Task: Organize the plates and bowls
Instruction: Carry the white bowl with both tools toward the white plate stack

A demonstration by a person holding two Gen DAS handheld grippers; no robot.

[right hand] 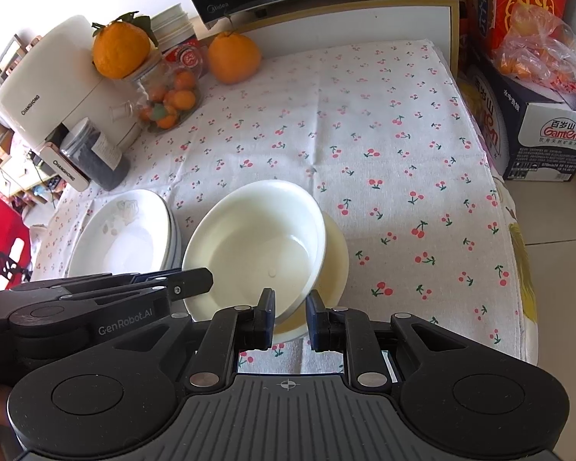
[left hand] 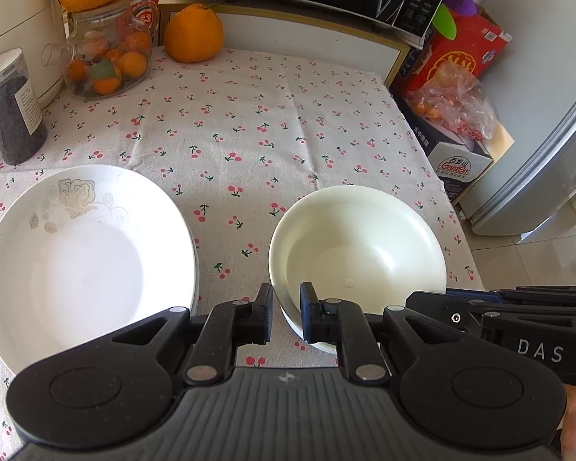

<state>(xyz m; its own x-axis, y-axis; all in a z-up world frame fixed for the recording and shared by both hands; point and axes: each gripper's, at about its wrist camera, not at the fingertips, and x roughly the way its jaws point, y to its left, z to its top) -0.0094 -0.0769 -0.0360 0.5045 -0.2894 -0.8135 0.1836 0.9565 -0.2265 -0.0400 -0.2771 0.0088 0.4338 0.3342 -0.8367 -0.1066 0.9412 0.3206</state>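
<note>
The left claw (left hand: 287,315) and the right claw (right hand: 290,320) are each pinching the near rim of the upper of 2 nested bowls (right hand: 257,242). The plate stack (right hand: 128,230) is sitting just left of both claws.

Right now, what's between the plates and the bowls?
Nothing but bare cherry-print cloth lies between the plates and the bowls. The left wrist view shows that gap best.
</note>
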